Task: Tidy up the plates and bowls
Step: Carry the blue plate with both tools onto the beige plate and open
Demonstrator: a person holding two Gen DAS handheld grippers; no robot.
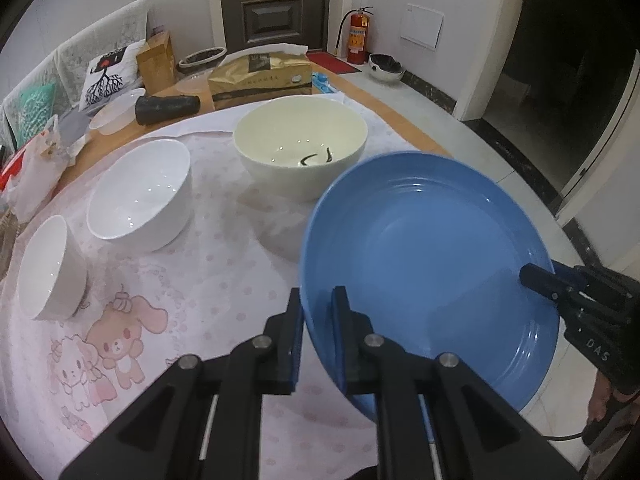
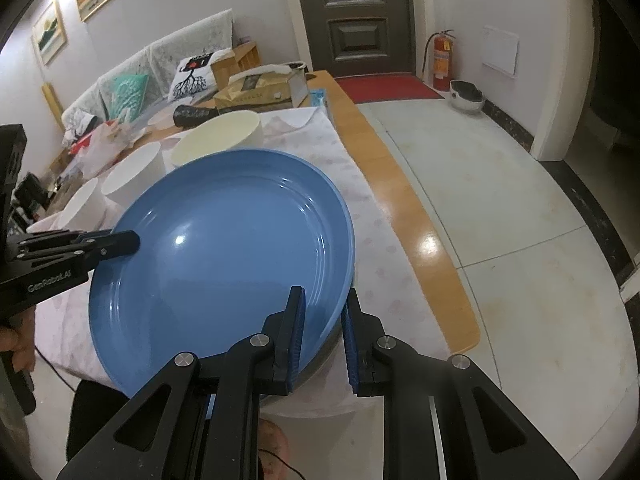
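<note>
A large blue plate hangs tilted over the table's right front part, held from both sides. My left gripper is shut on its left rim. My right gripper is shut on the opposite rim. A grey edge shows just under the plate's near rim; what it belongs to is hidden. On the pink cloth stand three upright bowls: a big cream bowl, a medium white bowl and a small white bowl.
Behind the bowls lie a gold tissue box, a black cylinder and clear plastic tubs. The wooden table edge runs along the right, with tiled floor beyond. Bags clutter the far left.
</note>
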